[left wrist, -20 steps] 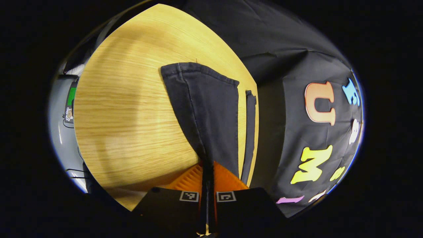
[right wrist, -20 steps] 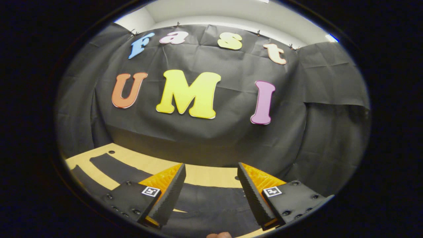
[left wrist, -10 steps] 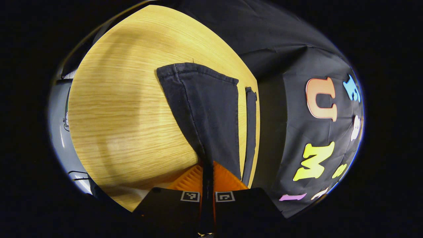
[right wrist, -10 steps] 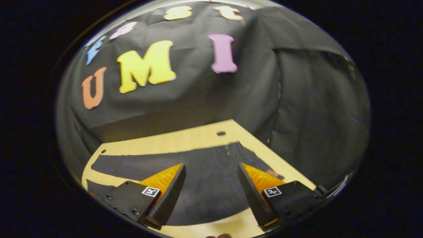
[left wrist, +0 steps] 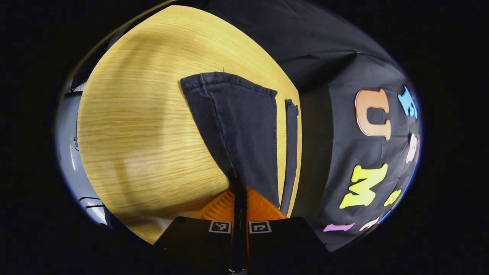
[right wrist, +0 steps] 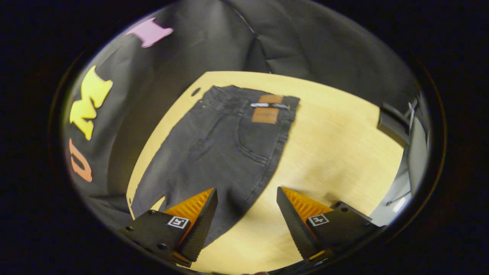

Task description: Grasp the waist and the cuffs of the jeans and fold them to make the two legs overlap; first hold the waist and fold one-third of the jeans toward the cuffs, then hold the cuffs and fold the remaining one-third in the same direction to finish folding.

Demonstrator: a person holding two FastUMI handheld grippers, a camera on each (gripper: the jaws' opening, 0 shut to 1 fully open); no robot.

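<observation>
Jeans [left wrist: 244,130] are lying spread on the wooden table [left wrist: 145,133], and in the left gripper view the left gripper [left wrist: 240,198] is clenching a fold of the dark denim along one leg's edge, with the hemmed cuff [left wrist: 229,81] stretching away ahead and the second leg [left wrist: 290,152] resting just beside it near the table's edge. Risk here: that thin pinch could be slipping once the leg is being lifted, or dragging the other leg off the edge. In the right gripper view the right gripper [right wrist: 246,214] is hovering released above the seat, with the waist [right wrist: 256,100] and its leather patch [right wrist: 267,110] lying well ahead; a late or off-centre grab there could be leaving the legs misaligned.
</observation>
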